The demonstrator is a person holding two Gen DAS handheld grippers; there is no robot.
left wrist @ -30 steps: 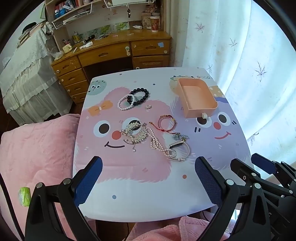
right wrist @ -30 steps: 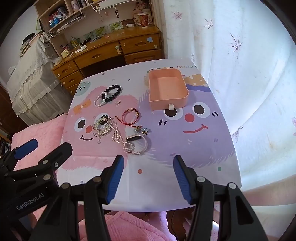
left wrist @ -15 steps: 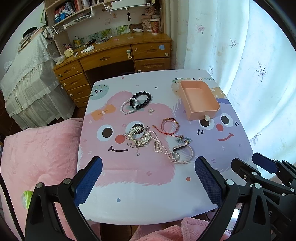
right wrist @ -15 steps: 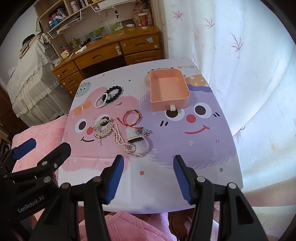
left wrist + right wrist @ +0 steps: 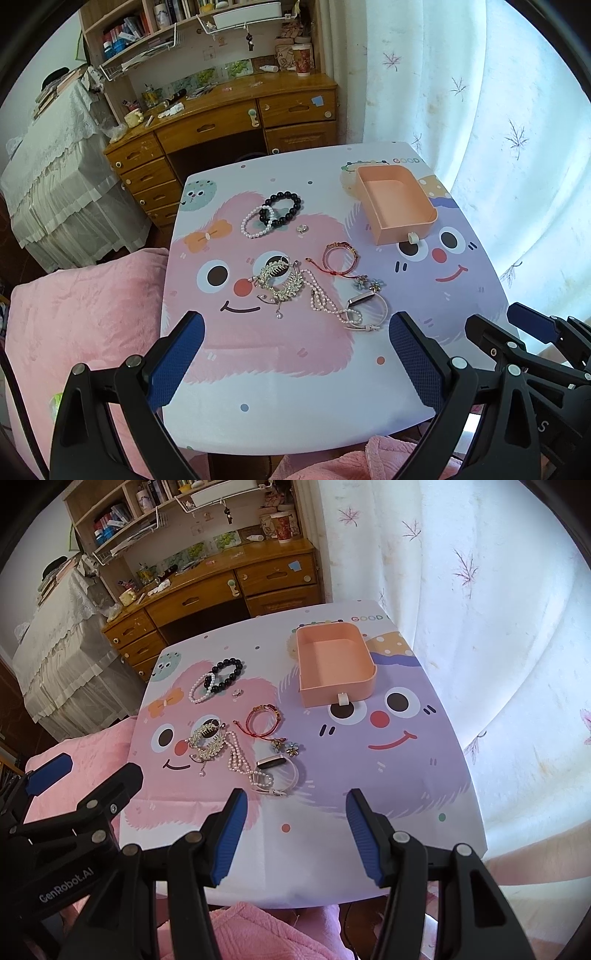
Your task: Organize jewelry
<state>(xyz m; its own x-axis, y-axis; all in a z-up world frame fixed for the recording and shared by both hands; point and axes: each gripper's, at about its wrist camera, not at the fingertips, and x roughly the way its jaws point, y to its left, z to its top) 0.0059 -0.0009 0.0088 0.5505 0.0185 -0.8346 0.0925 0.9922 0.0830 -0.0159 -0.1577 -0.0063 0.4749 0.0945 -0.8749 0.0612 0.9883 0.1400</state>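
Observation:
Jewelry lies on the cartoon-print table (image 5: 280,417): a black bead bracelet (image 5: 283,208), a white pearl bracelet (image 5: 256,222), a small ring (image 5: 301,229), a red cord bracelet (image 5: 338,258), a silver leaf piece (image 5: 280,282), a pearl strand (image 5: 325,301), flower earrings (image 5: 369,284) and a pale band bracelet (image 5: 373,314). An empty pink box (image 5: 397,203) stands at the far right, also in the right wrist view (image 5: 334,662). My left gripper (image 5: 295,363) and right gripper (image 5: 295,836) are open and empty above the near table edge.
A wooden desk (image 5: 229,122) with drawers stands beyond the table. A white curtain (image 5: 480,110) hangs on the right. A bed with lace cover (image 5: 48,177) is at the left. Pink blanket (image 5: 74,314) lies left of and below the table.
Both grippers have pulled back and up a little, so the table and jewelry sit slightly farther and lower in view. Nothing on the table moved.

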